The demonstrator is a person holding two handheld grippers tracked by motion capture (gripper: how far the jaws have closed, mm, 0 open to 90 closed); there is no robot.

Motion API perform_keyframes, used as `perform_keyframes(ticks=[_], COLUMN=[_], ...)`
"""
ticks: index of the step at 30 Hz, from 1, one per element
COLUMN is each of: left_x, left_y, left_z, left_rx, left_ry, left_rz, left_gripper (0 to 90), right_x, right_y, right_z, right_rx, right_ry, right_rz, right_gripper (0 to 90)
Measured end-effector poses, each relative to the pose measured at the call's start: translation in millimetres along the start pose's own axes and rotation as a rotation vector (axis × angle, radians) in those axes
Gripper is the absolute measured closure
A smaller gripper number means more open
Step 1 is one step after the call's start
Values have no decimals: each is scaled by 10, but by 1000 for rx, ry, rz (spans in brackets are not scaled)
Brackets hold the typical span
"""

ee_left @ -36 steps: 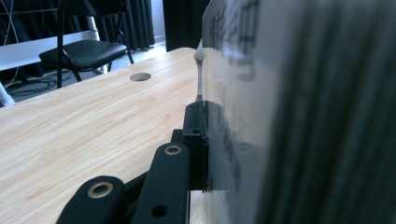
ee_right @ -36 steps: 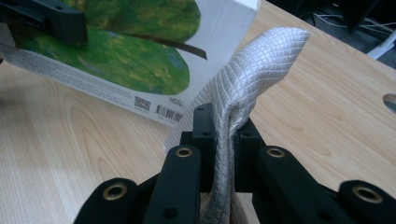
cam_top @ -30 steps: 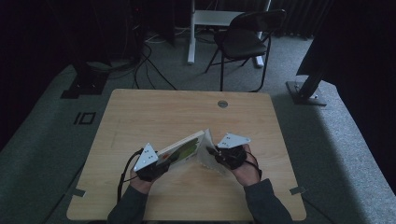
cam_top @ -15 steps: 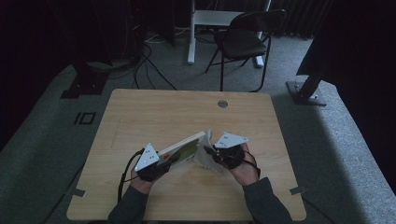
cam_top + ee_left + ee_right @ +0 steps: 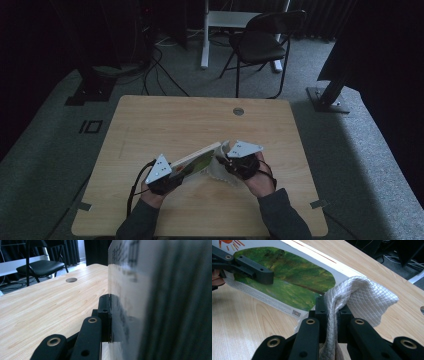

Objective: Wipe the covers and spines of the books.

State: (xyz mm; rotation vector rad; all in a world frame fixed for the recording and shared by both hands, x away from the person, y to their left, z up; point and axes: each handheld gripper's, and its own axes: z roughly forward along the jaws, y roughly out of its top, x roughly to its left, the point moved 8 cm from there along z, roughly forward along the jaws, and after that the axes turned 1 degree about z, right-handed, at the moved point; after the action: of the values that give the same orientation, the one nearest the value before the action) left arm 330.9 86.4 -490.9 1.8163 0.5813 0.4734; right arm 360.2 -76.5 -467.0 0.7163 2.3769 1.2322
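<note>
1. Over at lower left of the high view, the left gripper point(image 5: 172, 176) is sitting just above the near edge of the wooden table point(image 5: 165, 122), a cable looping off it toward the person's sleeve.
2. Its jaws are clamping down on the low end of a picture book point(image 5: 196, 161). In the left gripper view the book point(image 5: 130, 290) is standing like a wall on the right half of the frame, one black jaw pressing flat against its cover.
3. The book is running tilted from lower left up to the right, lifted off the table, right around the lower middle of the frame.
4. Just right of it, the right gripper point(image 5: 223, 161) is pinching a white quilted cloth point(image 5: 218, 171). In the right gripper view the cloth point(image 5: 359, 300) is getting squeezed tight between both jaws and bunching up beside the book's green cover point(image 5: 287, 272).
5. Upper right of the table there's a round cable hole point(image 5: 238, 111), and a black chair point(image 5: 260, 42) is standing behind it at the top.
</note>
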Motion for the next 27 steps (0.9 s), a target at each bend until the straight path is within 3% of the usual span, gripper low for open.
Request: perform_keyframes(ticks=[27], left_x=[-12], left_y=[-1], left_z=[15], left_rx=[3], left_ry=[0], left_rz=[1], left_gripper=[782], right_x=[77], right_y=[83], right_z=[49], right_rx=[3], right_ry=[16], right_rz=[-29], right_gripper=[836])
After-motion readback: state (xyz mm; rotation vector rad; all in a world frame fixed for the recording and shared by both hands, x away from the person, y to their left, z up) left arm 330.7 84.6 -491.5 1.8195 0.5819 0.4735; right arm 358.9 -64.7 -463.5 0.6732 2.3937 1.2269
